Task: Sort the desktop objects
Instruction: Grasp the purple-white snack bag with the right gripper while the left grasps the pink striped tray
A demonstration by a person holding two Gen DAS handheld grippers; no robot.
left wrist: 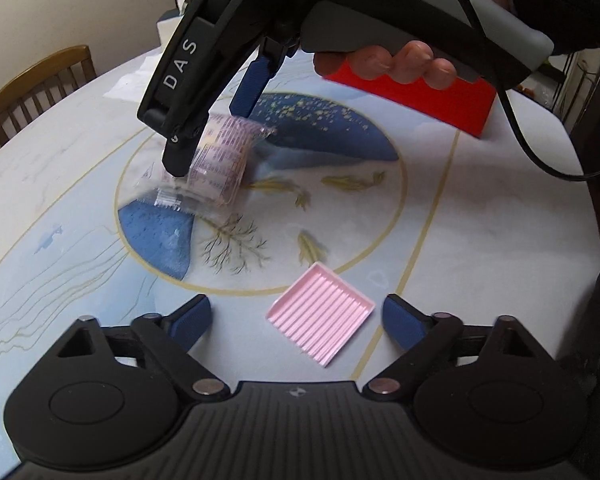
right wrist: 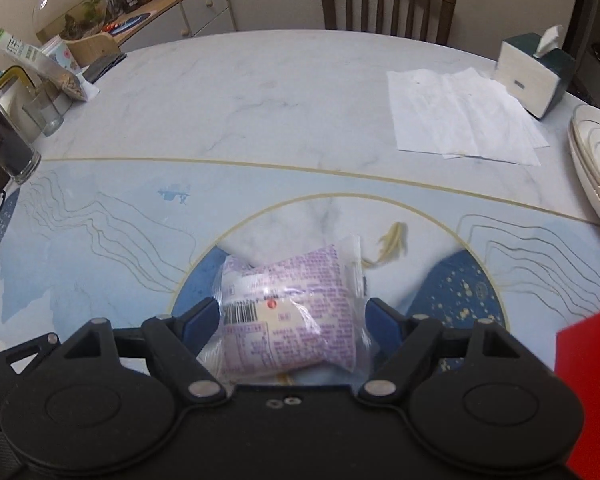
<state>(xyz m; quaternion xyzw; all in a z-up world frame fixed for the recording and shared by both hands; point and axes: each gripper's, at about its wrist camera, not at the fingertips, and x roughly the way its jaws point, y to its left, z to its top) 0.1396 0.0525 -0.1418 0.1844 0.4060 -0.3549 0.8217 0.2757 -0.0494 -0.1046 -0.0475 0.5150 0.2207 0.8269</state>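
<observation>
A purple-and-clear snack packet (right wrist: 292, 312) sits between the fingers of my right gripper (right wrist: 290, 320), which is shut on it. In the left wrist view the right gripper (left wrist: 208, 148) holds the same packet (left wrist: 216, 160) a little above the table's round painted centre. My left gripper (left wrist: 298, 318) is open and empty, low over the table. A pink ribbed tray (left wrist: 322, 314) lies on the table between its fingertips. A red box (left wrist: 420, 100) stands at the far right behind the right hand, and shows at the right edge of the right wrist view (right wrist: 588, 392).
White paper sheets (right wrist: 460, 116), a tissue box (right wrist: 534, 76) and stacked plates (right wrist: 596, 168) sit far right. Glasses and a dark jar (right wrist: 4, 136) stand at the left edge. Wooden chairs (right wrist: 388, 4) ring the table.
</observation>
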